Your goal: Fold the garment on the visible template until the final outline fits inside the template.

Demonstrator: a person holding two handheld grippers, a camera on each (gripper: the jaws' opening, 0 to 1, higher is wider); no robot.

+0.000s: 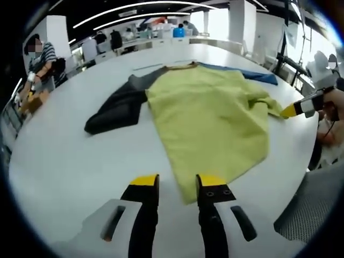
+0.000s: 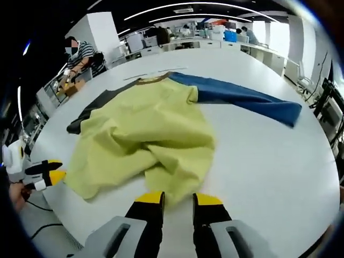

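A garment lies flat on the white table (image 1: 64, 161): yellow-green body (image 1: 209, 118), dark grey sleeve (image 1: 115, 110), blue sleeve (image 1: 258, 75), brown collar at the far end. My left gripper (image 1: 178, 183) is open at the near hem corner, which reaches in between its yellow tips. My right gripper (image 1: 293, 110) comes in from the right, its tip at the body's bunched side edge. In the right gripper view the body (image 2: 145, 123) is rumpled, and a folded lump of it lies just ahead of the open right gripper (image 2: 179, 199). The left gripper (image 2: 54, 169) sits by the far hem corner. The blue sleeve (image 2: 247, 99) stretches out to the right.
A person (image 1: 40, 64) in a striped shirt stands beyond the table's left edge. Desks and other people fill the far background. A grey mesh chair (image 1: 312, 209) sits past the table's right rim. Thin lines (image 2: 148, 75) mark the table beyond the collar.
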